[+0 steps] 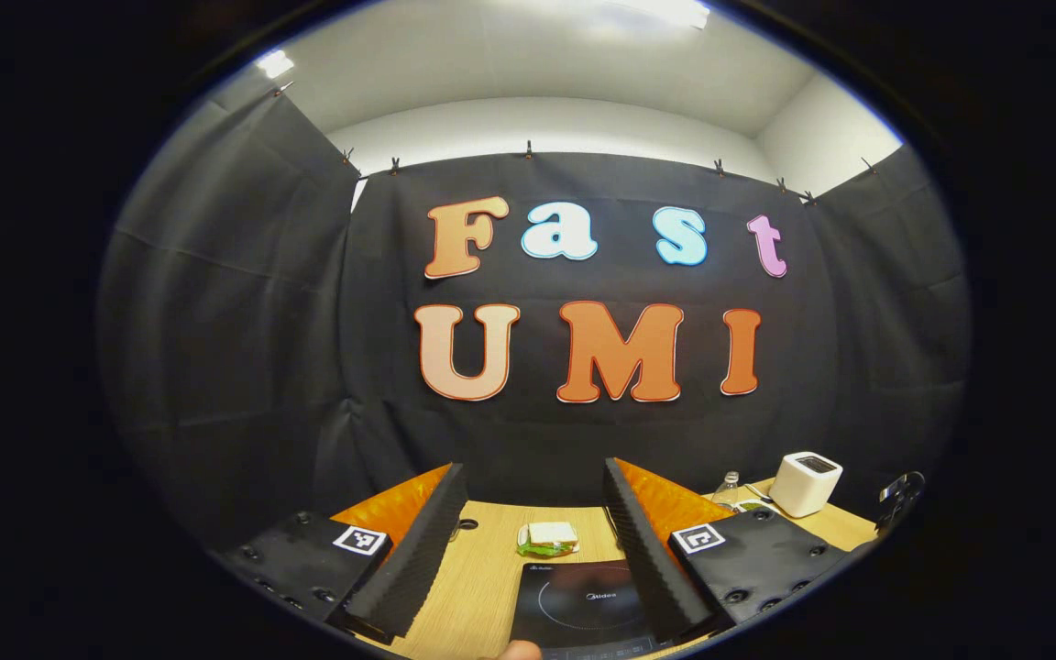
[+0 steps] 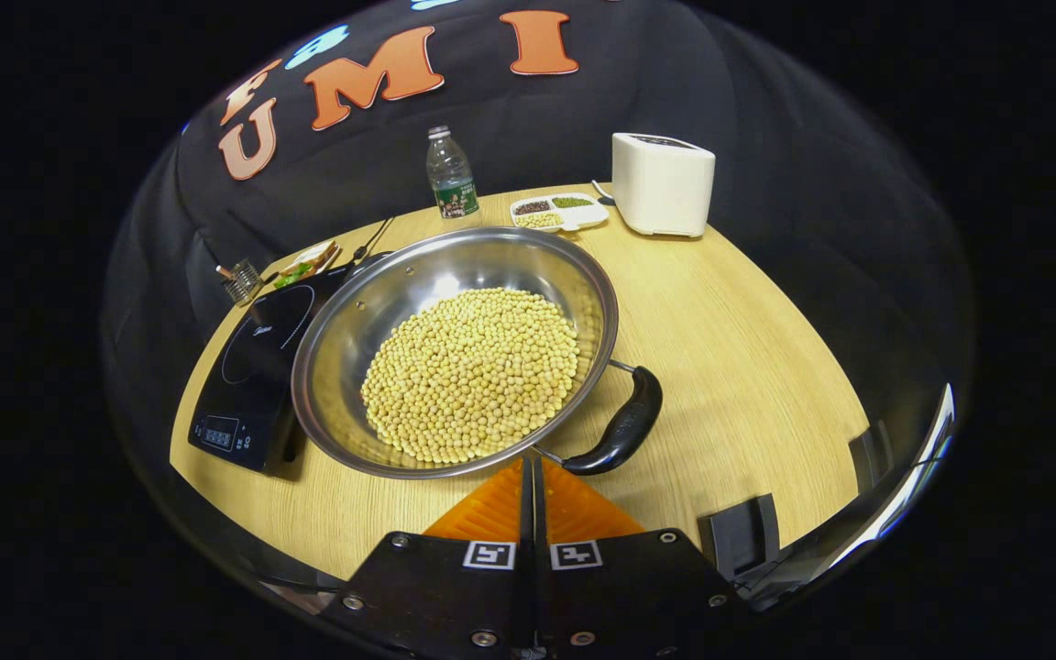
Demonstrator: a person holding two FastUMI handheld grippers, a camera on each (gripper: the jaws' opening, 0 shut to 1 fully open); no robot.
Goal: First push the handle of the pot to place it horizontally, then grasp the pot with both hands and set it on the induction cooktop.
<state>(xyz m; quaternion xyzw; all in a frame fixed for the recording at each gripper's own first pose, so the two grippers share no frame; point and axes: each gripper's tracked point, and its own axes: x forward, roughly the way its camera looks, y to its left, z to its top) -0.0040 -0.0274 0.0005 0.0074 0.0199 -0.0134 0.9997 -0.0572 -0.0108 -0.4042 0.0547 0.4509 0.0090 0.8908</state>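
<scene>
A steel pot point(image 2: 354, 321) filled with yellow soybeans point(image 2: 471, 371) stands on the wooden table, its left rim overlapping the right edge of the black induction cooktop point(image 2: 248, 367). One black loop handle point(image 2: 624, 426) sticks out at the pot's near right, and a second handle point(image 2: 368, 261) shows at the far left. My right gripper point(image 2: 528, 465) is shut with nothing in it, its tips just short of the pot's near rim, left of the handle's near end. My left gripper point(image 1: 535, 472) is open, raised and level above the cooktop point(image 1: 583, 600).
At the table's back stand a water bottle point(image 2: 448, 174), a white appliance point(image 2: 663, 183) and a divided tray of beans point(image 2: 557, 211). A sandwich point(image 2: 308, 264) and a small wire utensil point(image 2: 239, 280) lie behind the cooktop. Bare table point(image 2: 748, 367) lies right of the pot.
</scene>
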